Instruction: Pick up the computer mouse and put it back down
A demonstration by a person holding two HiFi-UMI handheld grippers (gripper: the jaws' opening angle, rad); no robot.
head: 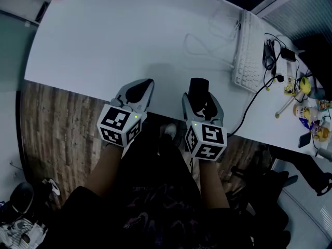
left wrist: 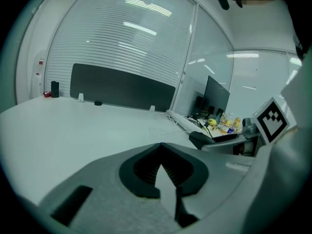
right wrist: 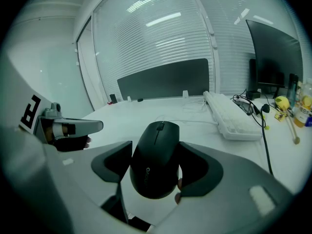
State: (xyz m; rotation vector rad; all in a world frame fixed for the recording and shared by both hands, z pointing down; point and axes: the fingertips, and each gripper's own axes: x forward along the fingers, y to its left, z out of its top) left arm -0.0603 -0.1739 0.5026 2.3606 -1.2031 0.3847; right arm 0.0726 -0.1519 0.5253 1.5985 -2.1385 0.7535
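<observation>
Between the right jaws: the computer mouse [right wrist: 155, 160] is lying lengthwise, black, its wheel end pointing away across the desk; whether its underside is touching the desk cannot be told
Lower centre of the head view: the computer mouse [head: 198, 88] is showing over the near edge of the white desk [head: 104, 40]
Right gripper [right wrist: 156, 147]: is clamping the computer mouse, one dark pad pressing on each flank
Left gripper [head: 147, 83]: is hanging just beside the right one, at lower centre-left of the head view, its jaws meeting at the tips with nothing between them
Marker cubes: one [head: 119, 124] is riding on the left gripper, the other [head: 206, 139] on the right gripper, both at the desk's near edge
Keyboard [head: 248, 53]: is lying at the upper right of the head view, well apart from the computer mouse
White cable [head: 199, 48]: is looping on the desk between the keyboard and the grippers
Black cable [head: 254, 100]: is running from the keyboard's end down off the desk edge
Monitor [right wrist: 273, 57]: is standing dark at the upper right of the right gripper view
Partition panel [right wrist: 163, 79]: is standing dark along the desk's far side
Wooden floor [head: 52, 123]: is showing at the left of the head view, below the desk edge
</observation>
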